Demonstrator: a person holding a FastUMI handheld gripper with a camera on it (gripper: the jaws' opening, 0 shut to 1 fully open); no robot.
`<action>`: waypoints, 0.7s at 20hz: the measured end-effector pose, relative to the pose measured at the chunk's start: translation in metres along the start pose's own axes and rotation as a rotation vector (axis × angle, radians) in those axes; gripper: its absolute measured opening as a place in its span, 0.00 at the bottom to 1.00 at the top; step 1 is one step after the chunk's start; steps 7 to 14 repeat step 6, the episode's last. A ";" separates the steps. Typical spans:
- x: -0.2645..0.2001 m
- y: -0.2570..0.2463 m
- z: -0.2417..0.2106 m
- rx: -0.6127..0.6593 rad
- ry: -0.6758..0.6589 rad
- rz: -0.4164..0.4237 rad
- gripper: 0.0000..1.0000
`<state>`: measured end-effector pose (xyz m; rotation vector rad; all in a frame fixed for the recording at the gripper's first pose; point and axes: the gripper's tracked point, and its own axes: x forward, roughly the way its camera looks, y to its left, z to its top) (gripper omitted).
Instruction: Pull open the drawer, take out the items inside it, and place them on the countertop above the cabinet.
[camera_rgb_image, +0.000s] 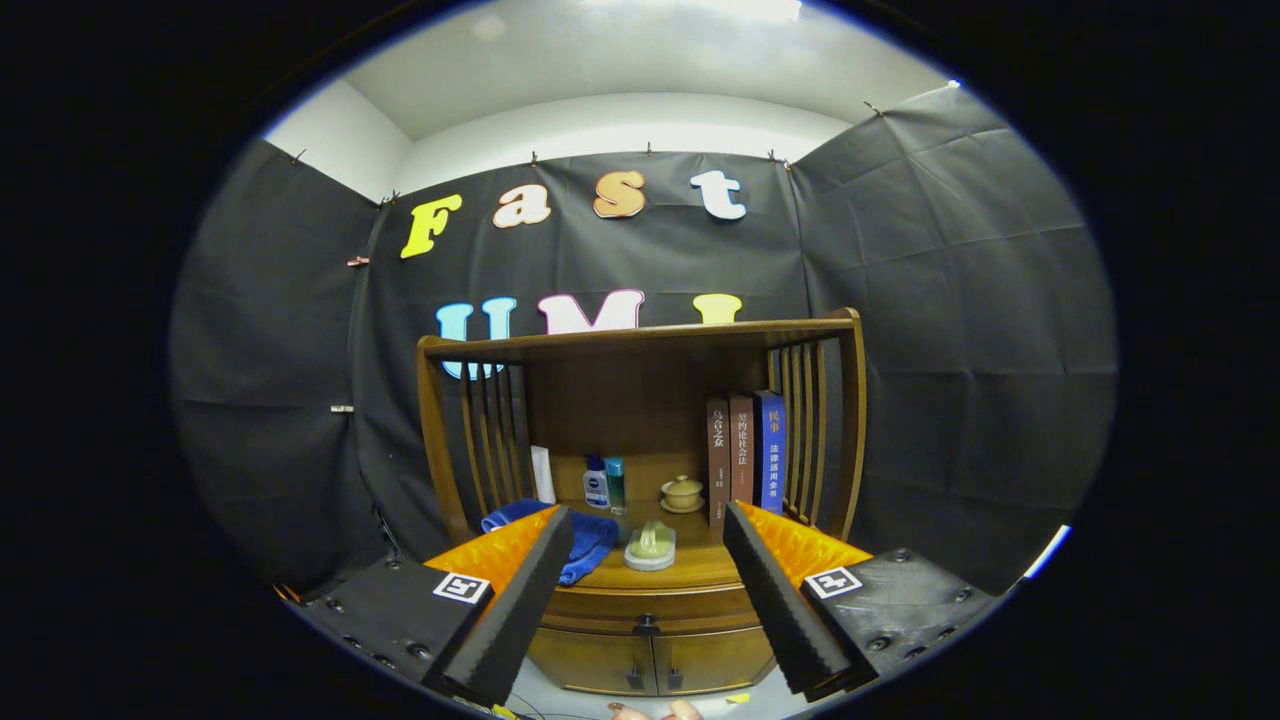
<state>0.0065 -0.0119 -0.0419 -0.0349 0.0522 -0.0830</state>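
A wooden cabinet (640, 600) stands ahead against the booth wall. Its drawer (650, 610) sits closed just under the countertop (690, 570), with a small dark knob (646, 626) at its middle. My gripper (648, 535) is open, held back from the cabinet, and its two fingers frame the countertop and drawer front with nothing between them. On the countertop lie a blue cloth (590, 535) and a pale green piece on a white dish (651, 548). The drawer's contents are hidden.
Two lower cabinet doors (650, 662) sit under the drawer. At the back of the countertop stand a small lidded cup (683, 493), two bottles (604, 483) and three upright books (745, 455). Slatted side rails (812, 440) and a top shelf (640, 338) enclose it.
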 end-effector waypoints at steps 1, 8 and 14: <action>-0.002 0.002 0.000 -0.010 0.002 0.005 0.98; -0.008 0.003 0.006 -0.012 -0.009 0.009 0.98; -0.008 0.003 0.006 -0.012 -0.009 0.009 0.98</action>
